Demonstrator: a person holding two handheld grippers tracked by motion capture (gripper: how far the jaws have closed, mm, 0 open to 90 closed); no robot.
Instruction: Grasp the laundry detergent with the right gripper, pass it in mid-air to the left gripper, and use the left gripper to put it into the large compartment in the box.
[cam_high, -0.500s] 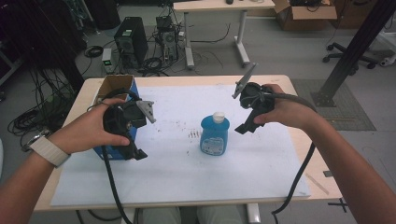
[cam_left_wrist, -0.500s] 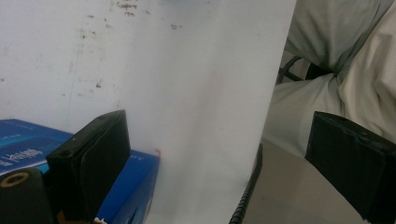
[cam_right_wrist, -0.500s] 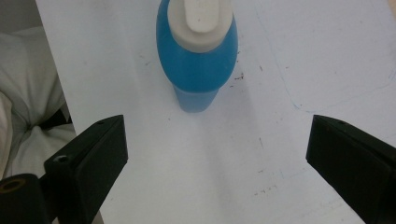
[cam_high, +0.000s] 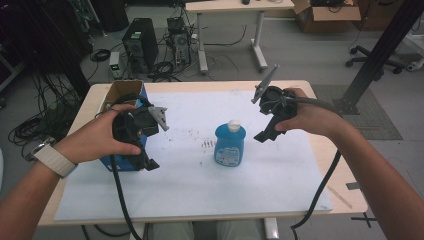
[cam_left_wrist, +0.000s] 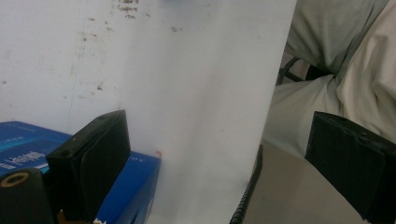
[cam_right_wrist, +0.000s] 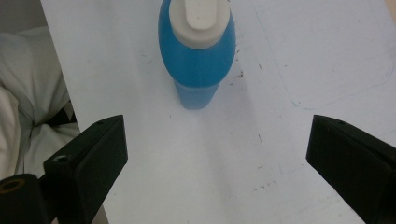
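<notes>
A blue bottle (cam_high: 230, 145) with a white cap stands upright in the middle of the white sheet. My right gripper (cam_high: 263, 135) hangs in the air to its right and is open; in the right gripper view the bottle (cam_right_wrist: 198, 51) lies ahead of the wide-apart jaws (cam_right_wrist: 217, 163), with nothing between them. My left gripper (cam_high: 145, 160) hovers at the table's left, in front of a blue box (cam_high: 122, 92) with an open top. It is open too, and its jaws (cam_left_wrist: 219, 163) look down past the box's corner (cam_left_wrist: 133, 186) onto the sheet's near edge.
The white paper sheet (cam_high: 200, 190) covers most of the wooden table (cam_high: 345, 195). The person's lap (cam_left_wrist: 336, 70) lies beyond the near edge. Behind the table are computer towers (cam_high: 137, 42), cables, a second table (cam_high: 230, 7) and a black post (cam_high: 380, 55).
</notes>
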